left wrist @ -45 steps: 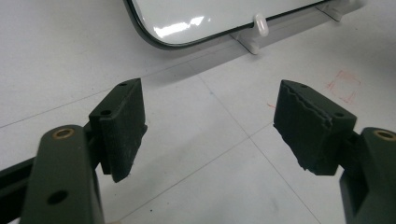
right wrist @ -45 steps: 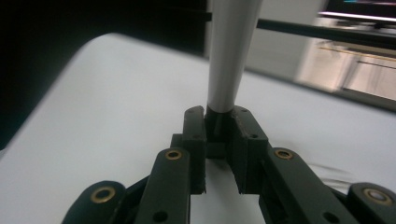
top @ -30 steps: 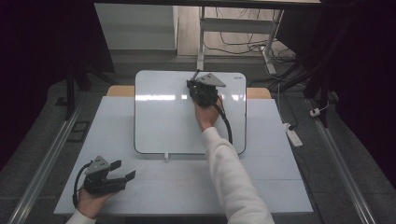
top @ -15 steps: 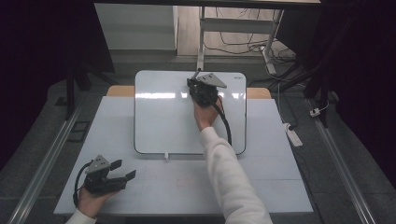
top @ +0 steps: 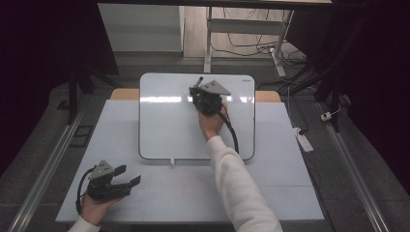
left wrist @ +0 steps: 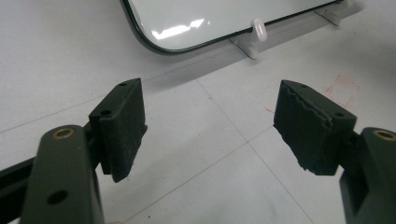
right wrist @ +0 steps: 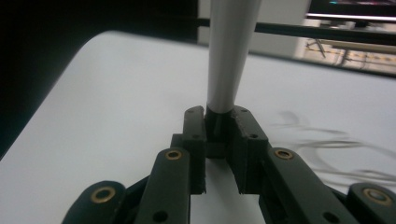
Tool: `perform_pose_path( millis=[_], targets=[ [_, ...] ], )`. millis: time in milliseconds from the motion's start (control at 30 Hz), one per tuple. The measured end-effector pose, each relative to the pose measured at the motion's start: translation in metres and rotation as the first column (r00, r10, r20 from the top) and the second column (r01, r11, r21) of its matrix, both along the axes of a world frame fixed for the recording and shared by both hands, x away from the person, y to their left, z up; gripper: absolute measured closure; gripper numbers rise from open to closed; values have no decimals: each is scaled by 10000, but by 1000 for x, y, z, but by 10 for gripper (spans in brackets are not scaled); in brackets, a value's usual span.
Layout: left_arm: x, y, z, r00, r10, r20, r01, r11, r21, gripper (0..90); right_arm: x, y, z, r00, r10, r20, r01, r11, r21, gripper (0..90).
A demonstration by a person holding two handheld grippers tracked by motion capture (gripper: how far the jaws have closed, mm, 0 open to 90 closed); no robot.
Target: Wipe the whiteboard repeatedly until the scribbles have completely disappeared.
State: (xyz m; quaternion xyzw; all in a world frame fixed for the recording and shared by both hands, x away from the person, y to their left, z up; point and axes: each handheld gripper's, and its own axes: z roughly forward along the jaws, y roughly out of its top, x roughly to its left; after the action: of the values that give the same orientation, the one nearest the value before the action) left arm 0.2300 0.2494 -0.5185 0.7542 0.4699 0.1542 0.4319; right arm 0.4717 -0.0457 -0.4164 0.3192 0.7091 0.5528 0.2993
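Whiteboard (top: 169, 125): centre of the high view, lying flat on the white table (top: 290, 193); its surface reads blank and glossy there; faint grey curved strokes (right wrist: 327, 154) show at the right of the right gripper view (whether marks or reflected cables cannot be told)
Marker (right wrist: 229, 51): white barrel with dark end, rising from the jaws up the middle of the right gripper view; in the high view it sits over the board's upper middle
Right gripper (top: 205, 99): jaws clamped on the marker's dark end; held above the board's upper part
Left gripper (top: 126, 180): lower left of the high view, resting on the table near the board's lower edge; jaws apart, nothing between the pads (left wrist: 122, 126)
Done, as judged: marker picked up and brought to the board
Left, as judged: most of the writing or wiping; board area largely untouched
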Motion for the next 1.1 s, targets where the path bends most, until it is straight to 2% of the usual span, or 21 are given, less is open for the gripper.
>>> perform_pose_path(
  millis=[33, 67, 100, 167, 233, 267, 333, 400, 467, 500, 567, 633, 700, 800, 833, 867, 900, 967, 1033, 1100],
  targets=[
    [0, 0, 0, 10000, -16, -1, 16, 10000, 13, 261, -1, 0, 0, 10000, -8, 87, 9, 9999, -142, 772],
    [-1, 0, 0, 10000, -23, -9, 23, 10000, 11, 261, 0, -5, 1, 10000, -67, 57, 67, 9999, -84, 772],
    [-1, 1, 0, 10000, 14, -9, -14, 10000, -2, 261, 2, -12, 3, 9991, -421, 83, 422, 9991, -36, 772],
    [-2, 2, -1, 10000, 56, 2, -56, 10000, -52, 261, 8, -31, 8, 9943, -1066, 83, 1063, 9939, 289, 772],
    [-2, 3, -1, 10000, 88, -9, -88, 9999, -79, 261, 10, -39, 10, 9922, -1244, -72, 1246, 9899, 680, 772],
    [-2, 3, 0, 10000, 98, -4, -98, 9999, -84, 261, 10, -37, 10, 9923, -1234, -76, 1237, 9901, 670, 772],
    [-1, 2, 0, 10000, 65, 14, -65, 10000, -51, 261, 6, -22, 6, 9981, -608, -131, 615, 9965, 558, 772],
    [-1, 1, 0, 10000, 45, 18, -45, 10000, -30, 261, 1, -6, 1, 9999, -142, -3, 142, 9999, 53, 772],
    [-2, 1, 0, 10000, 50, 22, -50, 10000, -15, 261, 3, -7, 3, 9998, -171, 68, 172, 9998, -73, 772],
    [-2, 2, 0, 10000, 67, 29, -67, 10000, -29, 261, 6, -14, 5, 9987, -494, 144, 494, 9988, -45, 772],
    [-3, 3, 0, 10000, 90, 18, -89, 9999, -71, 261, 15, -32, 12, 9940, -1086, 130, 1080, 9933, 413, 772],
    [-2, 3, 0, 9999, 112, 26, -112, 9999, -70, 261, 21, -40, 20, 9918, -1281, 11, 1278, 9901, 582, 772],
    [-2, 3, 0, 9999, 104, 10, -104, 9999, -85, 261, 22, -33, 22, 9944, -1058, 59, 1054, 9933, 475, 772],
    [-2, 2, 0, 10000, 91, 29, -91, 10000, -36, 261, 16, -11, 17, 9996, -229, 151, 233, 9993, -295, 772],
    [-2, 2, 0, 9999, 102, 35, -102, 9999, -32, 261, 16, -9, 16, 9993, -277, 249, 288, 9985, -472, 773],
    [-3, 3, 0, 10000, 88, 35, -88, 9999, -50, 261, 17, -11, 17, 9989, -400, 242, 408, 9987, -310, 773],
    [-3, 3, 0, 9999, 124, 60, -123, 9999, -69, 261, 19, -18, 19, 9968, -778, 206, 779, 9970, -37, 772],
    [-4, 4, 0, 9999, 147, 81, -146, 9999, -81, 261, 24, -32, 22, 9897, -1425, 136, 1418, 9889, 437, 772],
    [-3, 5, 0, 9999, 129, 50, -128, 9999, -105, 261, 24, -35, 22, 9910, -1338, 16, 1334, 9891, 629, 772],
    [-2, 5, 0, 9999, 110, 42, -110, 9999, -91, 261, 20, -26, 19, 9975, -701, 19, 700, 9970, 319, 773]
  ],
)
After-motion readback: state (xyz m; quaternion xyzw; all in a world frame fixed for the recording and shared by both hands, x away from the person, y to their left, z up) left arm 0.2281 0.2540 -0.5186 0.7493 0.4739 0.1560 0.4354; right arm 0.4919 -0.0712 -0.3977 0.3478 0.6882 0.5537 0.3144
